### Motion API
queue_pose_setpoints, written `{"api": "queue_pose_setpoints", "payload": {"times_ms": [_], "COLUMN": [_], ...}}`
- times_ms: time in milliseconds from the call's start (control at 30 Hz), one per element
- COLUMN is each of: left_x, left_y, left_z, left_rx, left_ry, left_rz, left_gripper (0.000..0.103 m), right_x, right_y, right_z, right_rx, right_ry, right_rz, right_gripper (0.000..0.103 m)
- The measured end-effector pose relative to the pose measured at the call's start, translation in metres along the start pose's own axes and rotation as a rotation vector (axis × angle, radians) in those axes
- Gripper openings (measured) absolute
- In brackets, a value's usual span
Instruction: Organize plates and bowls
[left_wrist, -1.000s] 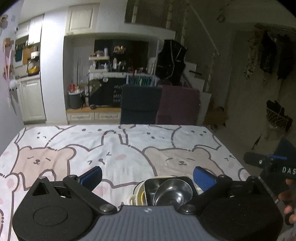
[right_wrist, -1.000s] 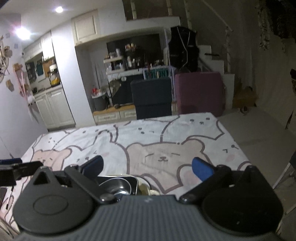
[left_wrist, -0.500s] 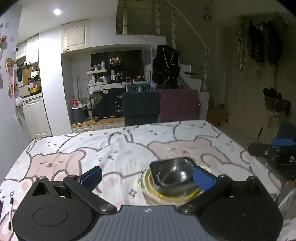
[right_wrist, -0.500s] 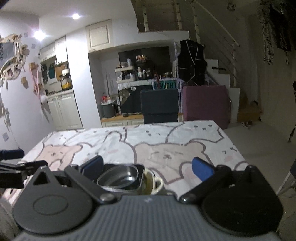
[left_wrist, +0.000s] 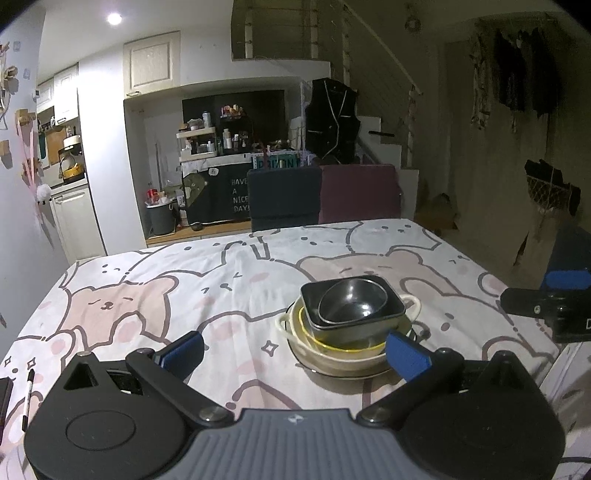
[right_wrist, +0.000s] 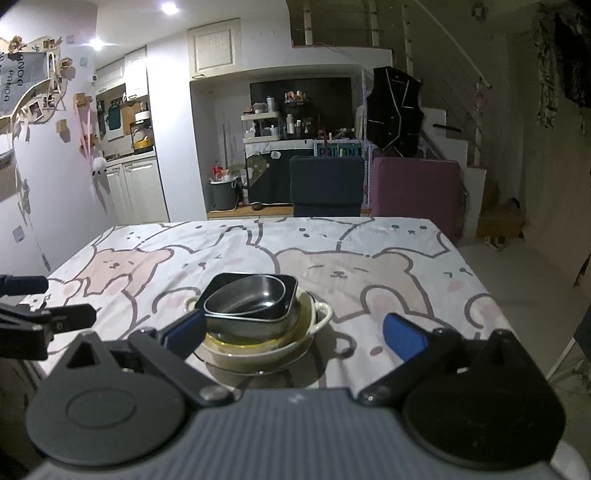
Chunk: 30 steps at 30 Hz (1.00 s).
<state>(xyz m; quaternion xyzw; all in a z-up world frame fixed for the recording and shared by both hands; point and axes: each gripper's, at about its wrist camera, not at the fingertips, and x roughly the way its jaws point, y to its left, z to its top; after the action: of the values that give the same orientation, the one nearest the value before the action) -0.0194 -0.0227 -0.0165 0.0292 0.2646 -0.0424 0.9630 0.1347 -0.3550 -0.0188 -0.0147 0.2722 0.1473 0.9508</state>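
Note:
A stack of dishes sits near the table's front edge. On top is a round steel bowl (left_wrist: 352, 302) (right_wrist: 245, 297) nested in a dark square bowl (left_wrist: 391, 317) (right_wrist: 284, 295). Both rest in a cream two-handled dish (left_wrist: 332, 352) (right_wrist: 321, 314) over a flat plate (left_wrist: 354, 374) (right_wrist: 251, 369). My left gripper (left_wrist: 293, 352) is open and empty, low and in front of the stack. My right gripper (right_wrist: 293, 330) is open and empty too, with the stack just beyond its left finger. Each gripper shows at the edge of the other's view.
The table wears a bear-print cloth (left_wrist: 184, 288) (right_wrist: 369, 266). A pen (left_wrist: 26, 398) lies at its near-left corner. Two chairs, dark blue (left_wrist: 284, 197) and maroon (left_wrist: 360, 194), stand at the far side. The table's right edge (right_wrist: 491, 295) drops to the floor.
Both grippers have pulled back and risen from the stack, so the whole pile now shows ahead of them. The dishes themselves stay put.

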Motion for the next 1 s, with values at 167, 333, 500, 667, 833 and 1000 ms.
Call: {"api": "queue_pose_setpoints", "payload": {"times_ms": [167,333,500,667,833,1000], "left_x": [-0.003,-0.003,-0.004,-0.005,-0.005,-0.005], "left_y": [0.002,0.002,0.002,0.002,0.002,0.002], "left_z": [-0.006,-0.013,-0.017,-0.017,-0.017,-0.017], "left_rx": [-0.002,-0.004,-0.009,-0.010,-0.010,-0.010], "left_ry": [0.013,0.033,0.041,0.039,0.038,0.039], "left_rz": [0.005,0.008,0.005,0.005,0.005,0.004], "left_gripper": [0.103,0.103,0.103,0.103,0.103,0.103], "right_x": [-0.002,-0.005,-0.006,-0.008,-0.007,-0.007], "right_y": [0.002,0.002,0.000,-0.001,-0.002,-0.002], "right_z": [-0.001,-0.009,-0.010,-0.012,-0.015,-0.015], "right_rx": [-0.025,-0.034,-0.039,-0.037,-0.038,-0.038], "right_ry": [0.003,0.011,0.005,0.003,0.004,0.006], "right_rz": [-0.018,-0.016,-0.020,-0.031,-0.031,-0.030], "right_gripper": [0.103,0.103,0.102,0.103,0.102,0.103]}}
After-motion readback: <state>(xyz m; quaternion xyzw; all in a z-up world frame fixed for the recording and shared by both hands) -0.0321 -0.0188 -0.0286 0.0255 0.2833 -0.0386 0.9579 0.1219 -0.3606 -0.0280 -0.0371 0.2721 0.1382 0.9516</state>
